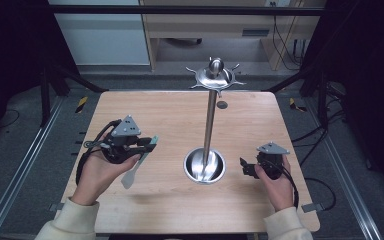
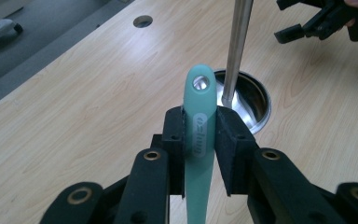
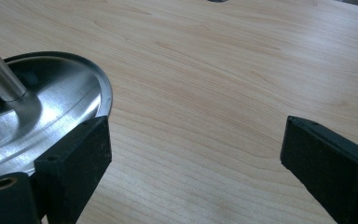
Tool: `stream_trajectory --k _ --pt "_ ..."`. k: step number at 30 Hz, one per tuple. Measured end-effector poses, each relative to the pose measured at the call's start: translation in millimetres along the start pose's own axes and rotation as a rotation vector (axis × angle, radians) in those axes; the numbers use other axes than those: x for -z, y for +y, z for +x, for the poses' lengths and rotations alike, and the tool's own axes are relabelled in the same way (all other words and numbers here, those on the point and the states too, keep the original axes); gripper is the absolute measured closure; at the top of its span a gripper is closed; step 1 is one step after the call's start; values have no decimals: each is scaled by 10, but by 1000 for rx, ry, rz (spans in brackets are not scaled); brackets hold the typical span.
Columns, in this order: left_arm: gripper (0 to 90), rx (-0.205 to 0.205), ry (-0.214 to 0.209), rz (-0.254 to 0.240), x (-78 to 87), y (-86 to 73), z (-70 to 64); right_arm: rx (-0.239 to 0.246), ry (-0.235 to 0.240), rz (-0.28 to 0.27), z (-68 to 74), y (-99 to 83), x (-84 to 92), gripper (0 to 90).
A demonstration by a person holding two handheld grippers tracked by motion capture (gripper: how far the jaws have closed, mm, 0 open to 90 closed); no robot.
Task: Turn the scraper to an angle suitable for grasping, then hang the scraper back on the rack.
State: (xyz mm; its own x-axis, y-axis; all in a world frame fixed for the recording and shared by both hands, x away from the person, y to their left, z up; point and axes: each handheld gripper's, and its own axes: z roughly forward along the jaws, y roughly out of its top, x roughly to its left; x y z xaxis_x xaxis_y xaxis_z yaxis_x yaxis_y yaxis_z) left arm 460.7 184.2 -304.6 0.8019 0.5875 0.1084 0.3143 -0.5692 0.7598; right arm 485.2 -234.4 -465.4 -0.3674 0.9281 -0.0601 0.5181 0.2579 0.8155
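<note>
Left tool (image 1: 149, 146): matte black body, grey three-cornered plate on top with small dark screw heads, black cable looping out behind it. Seen from its own camera (image 2: 200, 135), two thick black jaws carry rectangular pads; brass-coloured rivet eyes sit at the linkage joints just behind the pads. Right tool (image 1: 245, 167): same black build, same grey plate, black cable curving behind it; its camera (image 3: 191, 154) shows blocky black pads with small screw recesses and one brass eyelet. Both sleeves (image 1: 72, 220) cream, with ribbed cuffs.
</note>
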Motion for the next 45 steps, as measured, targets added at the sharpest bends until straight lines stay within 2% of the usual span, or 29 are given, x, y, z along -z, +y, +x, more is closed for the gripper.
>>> stream_trajectory --k 14,32,45 --pt "742 10 10 -73 95 89 -30 -5 3 1 15 2 7 89" --pt "742 1 14 -154 185 255 -80 2 0 -2 1 0 4 89" --pt "741 -7 12 -183 205 321 -113 3 -1 -3 2 -1 5 89"
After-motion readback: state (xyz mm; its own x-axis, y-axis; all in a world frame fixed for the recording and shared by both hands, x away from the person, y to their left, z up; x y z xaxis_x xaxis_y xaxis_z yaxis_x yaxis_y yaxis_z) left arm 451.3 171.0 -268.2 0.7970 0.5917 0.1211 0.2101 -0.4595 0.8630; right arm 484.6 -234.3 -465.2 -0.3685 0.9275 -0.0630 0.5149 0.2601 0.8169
